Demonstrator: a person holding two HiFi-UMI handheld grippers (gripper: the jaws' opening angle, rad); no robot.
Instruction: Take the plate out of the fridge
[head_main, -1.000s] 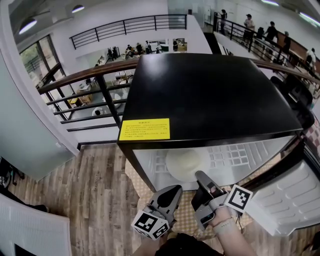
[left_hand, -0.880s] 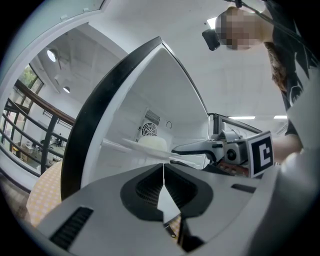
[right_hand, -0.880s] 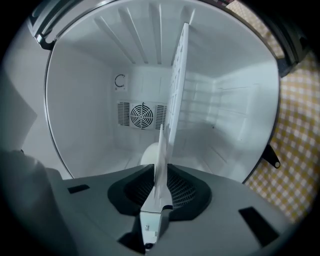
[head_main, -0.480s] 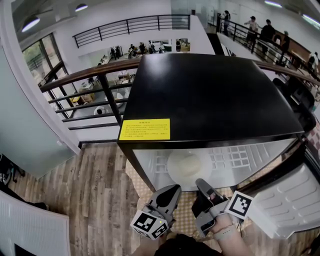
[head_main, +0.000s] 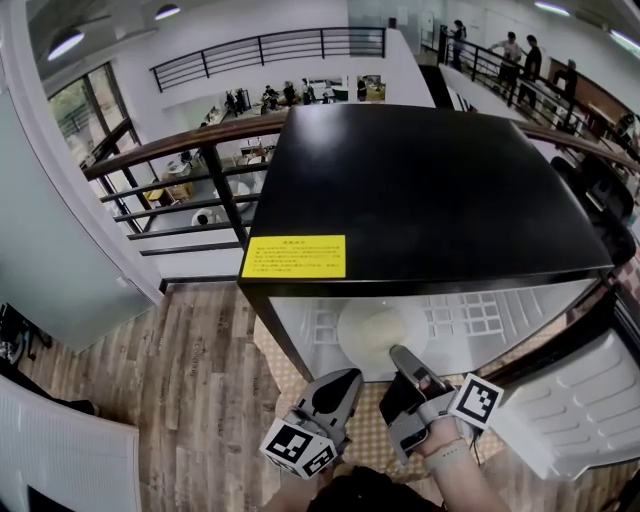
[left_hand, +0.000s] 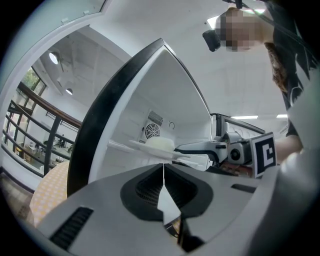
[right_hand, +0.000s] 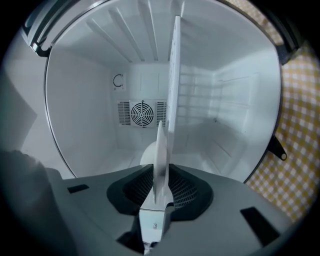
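In the open fridge (head_main: 420, 190), right gripper (head_main: 402, 356) was clamped on the plate (head_main: 372, 322) rim; left gripper (head_main: 343, 380) hung outside, jaws together, empty.

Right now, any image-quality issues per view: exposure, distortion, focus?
Head view: fisheye bows the fridge edges; white plate barely separates from the bright interior. Left gripper view: dark vignette at corners, left gripper close and soft. Right gripper view: rolled sideways, plate edge-on in the right gripper, white on white.
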